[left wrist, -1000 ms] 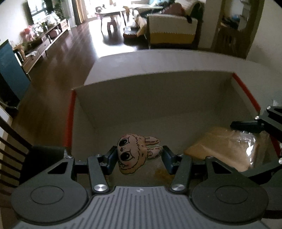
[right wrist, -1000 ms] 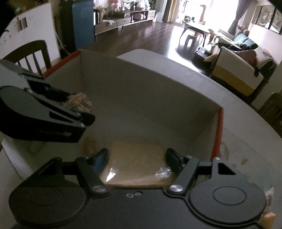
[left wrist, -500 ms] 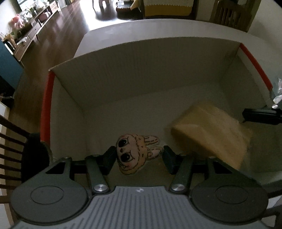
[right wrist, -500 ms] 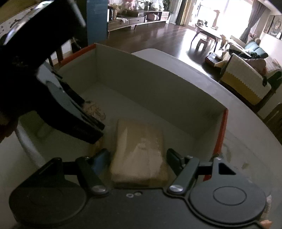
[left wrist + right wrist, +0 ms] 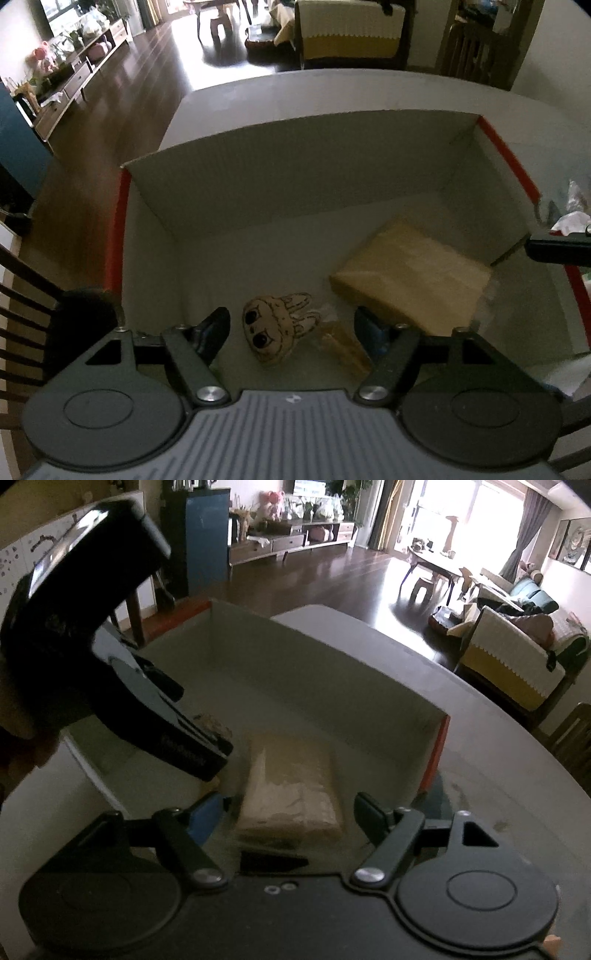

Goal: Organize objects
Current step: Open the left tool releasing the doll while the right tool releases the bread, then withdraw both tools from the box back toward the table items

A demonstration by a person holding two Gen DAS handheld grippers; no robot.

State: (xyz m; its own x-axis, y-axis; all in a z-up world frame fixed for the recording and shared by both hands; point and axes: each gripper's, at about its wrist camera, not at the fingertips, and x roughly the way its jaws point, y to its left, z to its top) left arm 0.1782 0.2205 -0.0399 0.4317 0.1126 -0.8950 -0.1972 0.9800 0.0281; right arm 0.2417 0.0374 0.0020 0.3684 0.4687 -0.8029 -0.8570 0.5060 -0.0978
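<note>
A shallow cardboard box (image 5: 258, 192) with red-taped end rims sits on a pale grey table (image 5: 332, 92), seen from two gripper cameras in a dim living room.

In the left wrist view, the left gripper (image 5: 291, 328) hangs over the near-left part of the box with its jaws wide apart and nothing between them. Half a second ago those jaws were clamped on a small flat bunny-faced plush (image 5: 279, 328); now the plush lies loose on the box floor, face up and turned so its ears point toward the right end, close to the near wall. Just to its right lies a small clear-wrapped yellowish piece (image 5: 341, 345), too blurred to identify with confidence.

A tan rectangular packet in clear wrap (image 5: 410, 278) lies flat on the box floor toward the right end, angled to the walls. Earlier it was blurred and tilted as if in motion; now it is sharp and at rest.

In the right wrist view, the right gripper (image 5: 290, 814) hovers above the near wall of the box, jaws spread wider than the packet (image 5: 291, 786) below them and not touching it. Compared with a second ago, this gripper sits higher and farther back from the box. The left gripper's dark body (image 5: 110, 664) fills the left side of this view, over the box's left end.
</note>
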